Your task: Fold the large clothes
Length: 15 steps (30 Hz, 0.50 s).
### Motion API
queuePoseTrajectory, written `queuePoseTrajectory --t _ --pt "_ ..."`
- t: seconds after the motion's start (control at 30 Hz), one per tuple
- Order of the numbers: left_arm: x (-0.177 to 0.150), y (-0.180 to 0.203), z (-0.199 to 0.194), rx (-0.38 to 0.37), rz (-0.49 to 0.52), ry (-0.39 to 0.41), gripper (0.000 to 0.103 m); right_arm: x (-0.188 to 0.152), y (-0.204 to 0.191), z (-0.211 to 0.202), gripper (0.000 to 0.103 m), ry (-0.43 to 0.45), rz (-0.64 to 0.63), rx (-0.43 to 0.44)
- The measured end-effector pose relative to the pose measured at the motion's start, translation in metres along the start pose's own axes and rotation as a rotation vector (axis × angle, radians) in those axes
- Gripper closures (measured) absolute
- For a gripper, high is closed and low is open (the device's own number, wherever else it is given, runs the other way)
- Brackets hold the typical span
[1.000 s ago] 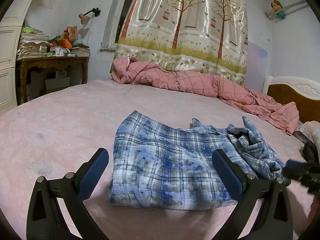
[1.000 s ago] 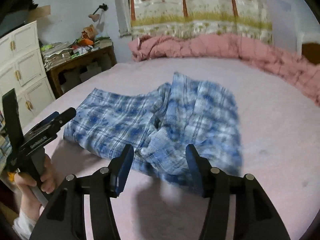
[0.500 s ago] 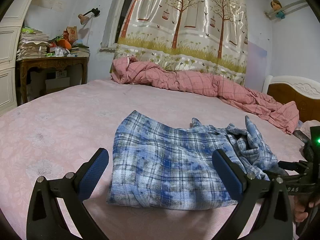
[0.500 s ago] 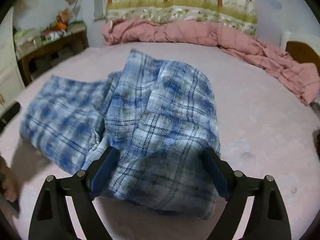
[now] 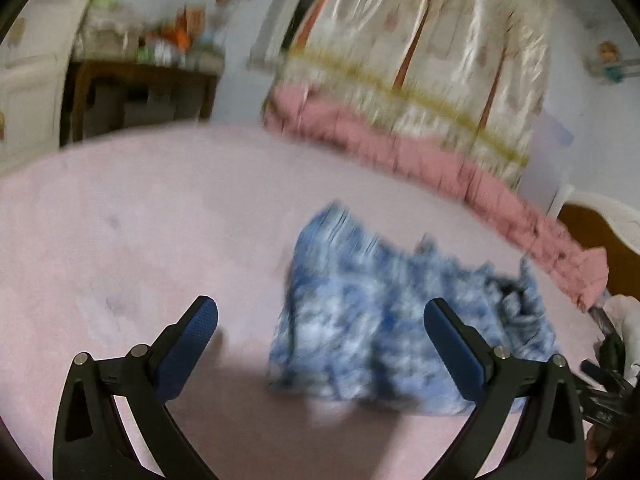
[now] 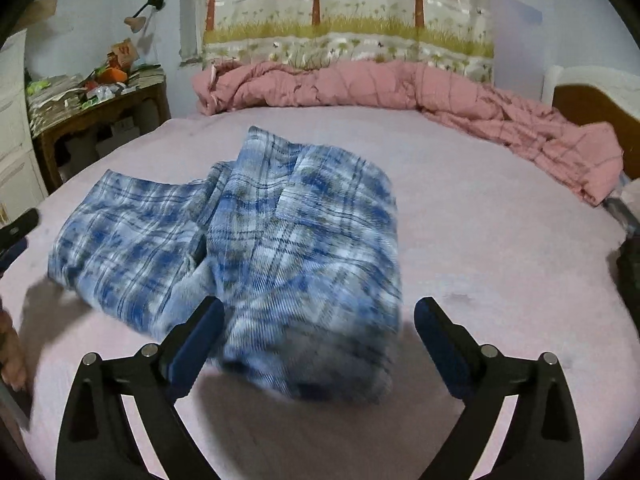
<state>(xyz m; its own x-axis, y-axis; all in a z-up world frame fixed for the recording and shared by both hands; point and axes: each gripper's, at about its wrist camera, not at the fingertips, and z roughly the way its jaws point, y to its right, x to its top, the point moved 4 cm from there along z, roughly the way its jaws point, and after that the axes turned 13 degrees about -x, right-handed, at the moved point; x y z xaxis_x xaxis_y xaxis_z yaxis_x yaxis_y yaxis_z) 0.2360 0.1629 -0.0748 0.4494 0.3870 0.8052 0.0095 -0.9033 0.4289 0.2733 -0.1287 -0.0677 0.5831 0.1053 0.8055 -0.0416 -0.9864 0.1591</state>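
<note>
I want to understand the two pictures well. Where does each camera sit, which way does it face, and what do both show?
Left wrist: behind the open left gripper, facing across the bed; blurred, plaid garment right of centre.
Right wrist: behind the open right gripper, garment straight ahead, a hand at the left edge.
Shared: garment, bed, pink quilt, curtain.

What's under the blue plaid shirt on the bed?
The blue plaid shirt lies directly on the pink bedsheet, folded over itself. Anything tucked beneath or inside the fold is covered and can't be seen.
</note>
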Motion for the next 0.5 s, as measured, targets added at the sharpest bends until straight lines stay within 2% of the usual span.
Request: queuePoseTrajectory --t 0.13,0.23,0.3,0.37,0.43,0.5 --pt "-0.015 -0.02 0.043 -0.091 -0.12 -0.249 0.001 -0.005 0.002 -0.011 0.006 0.032 -0.033 -0.033" --pt "-0.016 -0.015 0.046 -0.096 -0.096 -0.25 0.001 -0.008 0.002 -0.014 0.005 0.052 -0.034 -0.04" --pt "-0.019 -0.007 0.05 -0.124 -0.059 -0.281 0.001 -0.01 0.005 -0.014 0.004 0.059 -0.026 -0.046" --pt "-0.02 -0.003 0.055 -0.121 -0.034 -0.3 0.003 -0.013 0.008 -0.015 0.002 0.068 -0.01 -0.052" --pt "-0.019 0.001 0.057 -0.165 -0.032 -0.312 0.01 -0.016 0.012 -0.015 0.001 0.072 0.011 -0.062" --pt "-0.017 -0.001 0.059 -0.153 -0.051 -0.299 0.026 -0.02 0.012 -0.013 0.0 0.059 0.02 -0.057"
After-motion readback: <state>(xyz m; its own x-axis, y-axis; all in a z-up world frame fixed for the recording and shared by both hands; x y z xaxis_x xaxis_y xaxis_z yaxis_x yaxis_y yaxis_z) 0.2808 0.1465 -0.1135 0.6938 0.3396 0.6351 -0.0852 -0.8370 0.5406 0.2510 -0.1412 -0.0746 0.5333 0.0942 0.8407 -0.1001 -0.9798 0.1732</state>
